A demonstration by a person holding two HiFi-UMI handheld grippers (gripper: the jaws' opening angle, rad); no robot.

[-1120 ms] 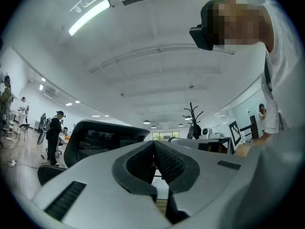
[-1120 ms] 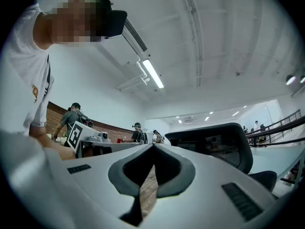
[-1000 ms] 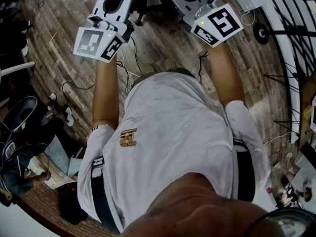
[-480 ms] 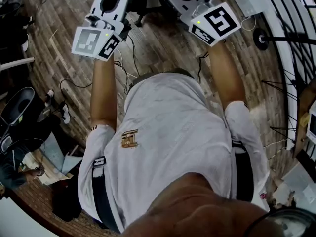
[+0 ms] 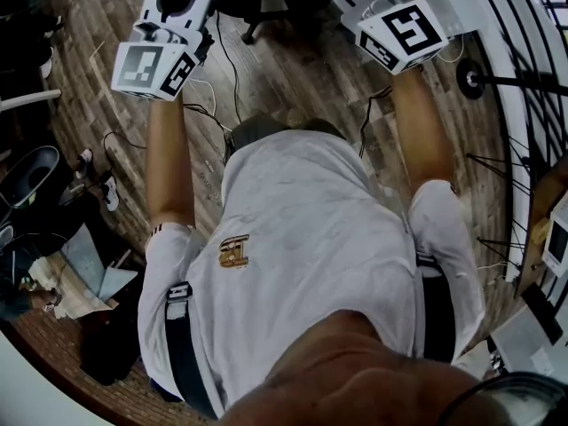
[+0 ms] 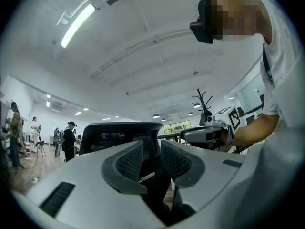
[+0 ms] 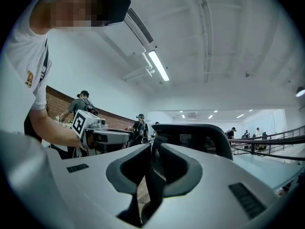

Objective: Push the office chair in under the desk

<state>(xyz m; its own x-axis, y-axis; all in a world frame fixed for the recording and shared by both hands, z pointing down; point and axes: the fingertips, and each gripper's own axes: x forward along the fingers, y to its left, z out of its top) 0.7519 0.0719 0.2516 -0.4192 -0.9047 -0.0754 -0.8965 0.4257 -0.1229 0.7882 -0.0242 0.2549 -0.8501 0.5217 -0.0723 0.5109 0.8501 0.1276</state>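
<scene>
Several cables (image 5: 224,65) beside office chair base (image 5: 259,14)

Left gripper (image 6: 152,149) jaws just opening, slightly apart; office chair (image 6: 116,133) back between them.

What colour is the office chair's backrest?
The backrest is black; the right gripper view shows it best.

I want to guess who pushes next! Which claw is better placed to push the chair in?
Probably the right claw: its jaws look closed on the chair back's edge. The left claw has just been opening, with that chair's edge loose between its jaws.
</scene>
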